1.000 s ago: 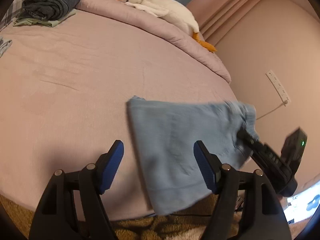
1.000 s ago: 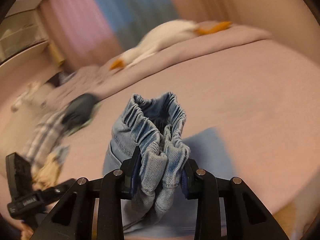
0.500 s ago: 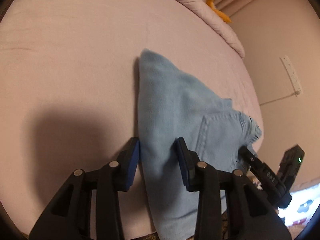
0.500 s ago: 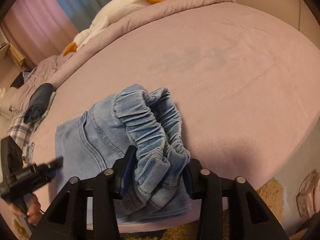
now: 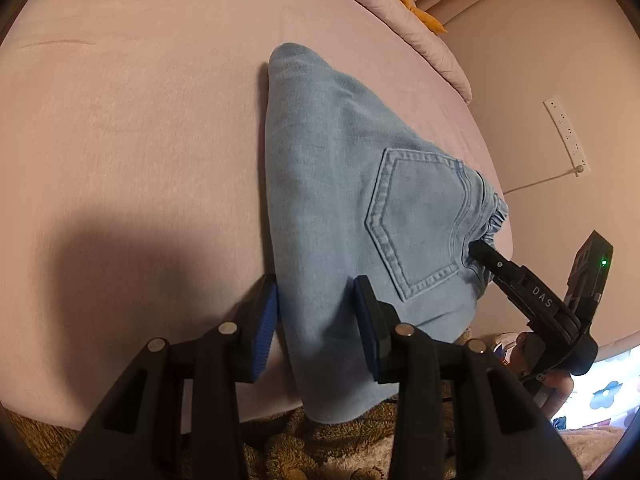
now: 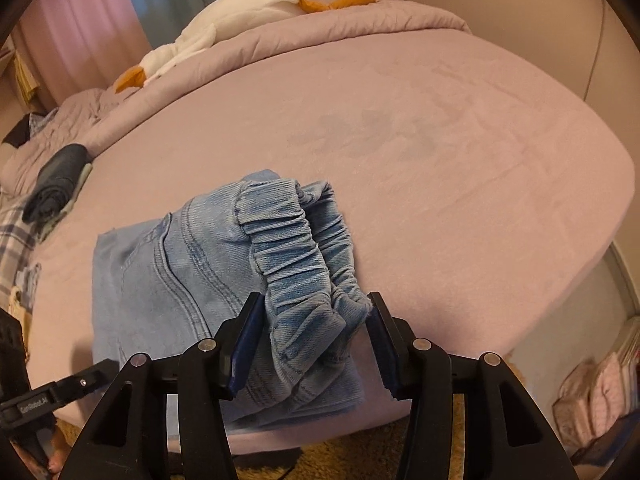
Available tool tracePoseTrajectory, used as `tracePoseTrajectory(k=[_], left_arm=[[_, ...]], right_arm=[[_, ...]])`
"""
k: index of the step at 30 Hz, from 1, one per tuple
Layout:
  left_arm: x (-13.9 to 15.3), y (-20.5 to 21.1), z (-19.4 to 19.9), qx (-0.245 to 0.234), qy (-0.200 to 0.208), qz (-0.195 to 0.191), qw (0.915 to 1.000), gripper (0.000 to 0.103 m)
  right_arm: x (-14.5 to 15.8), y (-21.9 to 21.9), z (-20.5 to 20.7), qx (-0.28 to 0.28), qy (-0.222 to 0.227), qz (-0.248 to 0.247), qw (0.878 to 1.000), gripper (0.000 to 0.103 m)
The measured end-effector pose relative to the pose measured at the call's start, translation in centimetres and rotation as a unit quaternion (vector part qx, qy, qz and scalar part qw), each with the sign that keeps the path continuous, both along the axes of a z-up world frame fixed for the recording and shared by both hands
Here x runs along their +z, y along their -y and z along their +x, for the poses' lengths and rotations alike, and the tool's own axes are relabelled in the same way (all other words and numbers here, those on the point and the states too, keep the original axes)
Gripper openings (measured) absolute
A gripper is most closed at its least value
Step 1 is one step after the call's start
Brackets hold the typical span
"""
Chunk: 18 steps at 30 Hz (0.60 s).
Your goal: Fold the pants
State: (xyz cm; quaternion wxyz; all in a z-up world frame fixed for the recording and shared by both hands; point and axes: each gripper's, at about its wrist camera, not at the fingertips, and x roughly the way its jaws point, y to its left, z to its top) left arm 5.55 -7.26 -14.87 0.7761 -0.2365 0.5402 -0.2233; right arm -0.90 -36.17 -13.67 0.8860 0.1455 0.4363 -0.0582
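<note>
Light blue denim pants [image 5: 340, 200] lie folded on the pink bed [image 5: 140, 120], one end hanging over the near edge. My left gripper [image 5: 316, 320] is shut on their folded left edge close to the bed's rim. In the right wrist view the gathered elastic waistband [image 6: 304, 248] rests on the pants [image 6: 160, 280] between the pads of my right gripper [image 6: 312, 336]. Its jaws are opening, and the bunch sits loosely between them. From the left wrist view, a right gripper finger [image 5: 492, 258] touches the waistband beside the back pocket [image 5: 416, 220].
A white plush goose [image 6: 224, 28] lies on the rolled duvet at the far side. Folded dark clothes [image 6: 56, 188] and a plaid cloth [image 6: 12, 248] sit at the far left. A shaggy rug [image 5: 320, 452] lies below the bed edge; a power strip [image 5: 566, 136] hangs on the wall.
Both grippers came down and the pants now rest on the bed. The left jaws narrowed onto the folded edge. The right jaws widened around the waistband.
</note>
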Motion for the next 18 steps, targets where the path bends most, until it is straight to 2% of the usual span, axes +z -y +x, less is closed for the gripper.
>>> tracePoseTrajectory(k=[8, 18], left_arm=[[-0.1, 0.3, -1.7, -0.007, 0.009, 0.008, 0.9999, 0.036], [0.0, 2.0, -4.2, -0.010, 0.022, 0.043, 0.9988, 0.036]], right_arm=[[1.7, -0.4, -0.5, -0.010, 0.016, -0.036, 0.999, 0.050], [2.7, -1.0, -0.6, 0.015, 0.038, -0.035, 0.999, 0.050]])
